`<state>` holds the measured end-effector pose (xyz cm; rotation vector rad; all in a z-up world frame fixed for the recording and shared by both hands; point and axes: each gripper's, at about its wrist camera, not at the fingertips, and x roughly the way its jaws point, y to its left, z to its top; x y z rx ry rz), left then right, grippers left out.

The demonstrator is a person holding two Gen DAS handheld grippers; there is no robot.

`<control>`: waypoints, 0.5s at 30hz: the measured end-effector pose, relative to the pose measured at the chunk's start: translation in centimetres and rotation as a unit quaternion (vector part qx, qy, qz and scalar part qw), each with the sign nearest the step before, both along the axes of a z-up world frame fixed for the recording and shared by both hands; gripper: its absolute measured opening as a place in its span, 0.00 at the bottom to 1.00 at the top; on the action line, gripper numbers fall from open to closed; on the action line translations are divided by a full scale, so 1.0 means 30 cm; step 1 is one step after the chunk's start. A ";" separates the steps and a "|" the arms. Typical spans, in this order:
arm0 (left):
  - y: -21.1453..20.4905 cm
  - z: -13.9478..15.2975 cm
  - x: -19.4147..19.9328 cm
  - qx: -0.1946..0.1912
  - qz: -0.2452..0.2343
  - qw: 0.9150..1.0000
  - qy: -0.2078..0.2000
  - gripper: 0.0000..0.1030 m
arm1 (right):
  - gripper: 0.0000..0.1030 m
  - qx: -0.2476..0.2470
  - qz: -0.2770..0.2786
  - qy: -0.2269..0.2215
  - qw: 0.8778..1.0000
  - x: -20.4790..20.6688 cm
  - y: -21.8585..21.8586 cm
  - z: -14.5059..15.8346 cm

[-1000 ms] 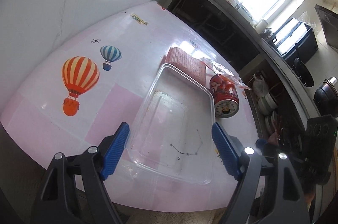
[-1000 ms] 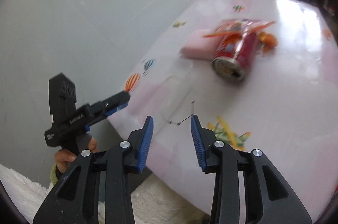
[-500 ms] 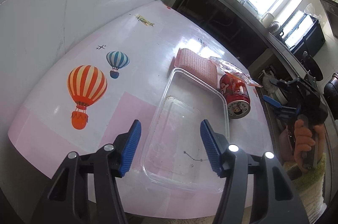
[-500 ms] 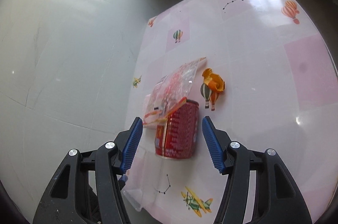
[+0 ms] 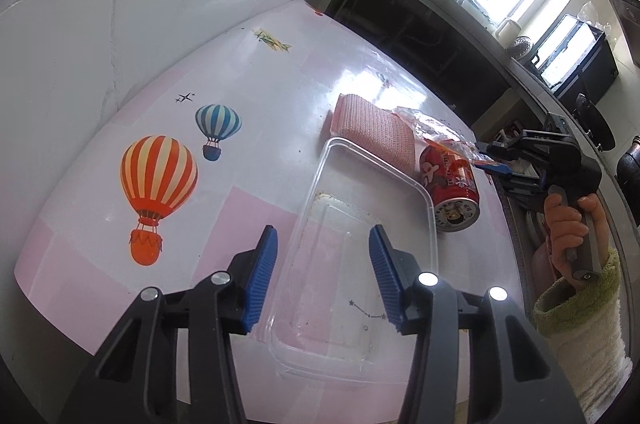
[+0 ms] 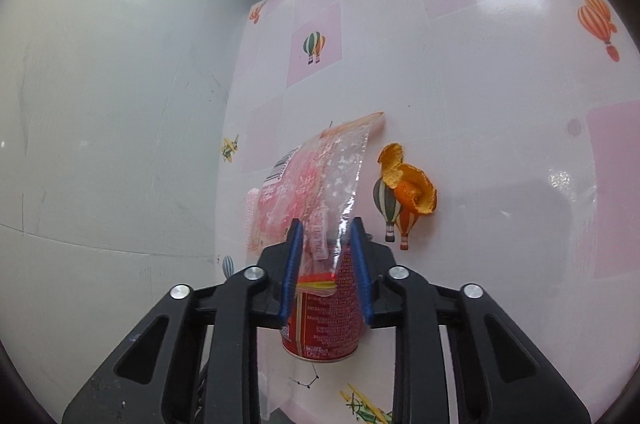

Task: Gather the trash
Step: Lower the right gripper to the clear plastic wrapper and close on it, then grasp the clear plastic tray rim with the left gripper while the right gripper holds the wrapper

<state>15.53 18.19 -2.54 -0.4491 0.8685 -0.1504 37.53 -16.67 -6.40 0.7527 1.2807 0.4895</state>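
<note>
Closing right claw straddles wrapper above can.

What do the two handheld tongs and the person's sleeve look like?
Both tongs, left and right, have black angular frames with silver round screws and blue ribbed pads. In the left view, the hand on the right tongs' black grip wears a fluffy white sleeve with a green cuff.

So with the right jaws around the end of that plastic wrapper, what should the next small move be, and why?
Probably finish closing on the wrapper, then lift it off the can. The right gripper is closing with the wrapper's end between its jaws, and the wrapper lies draped over the can beside the clear tray.
</note>
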 end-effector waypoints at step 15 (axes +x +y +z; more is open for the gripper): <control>-0.032 -0.016 0.019 0.038 -0.009 0.999 0.014 0.41 | 0.02 0.137 0.004 -0.080 0.987 -0.189 -0.111 0.188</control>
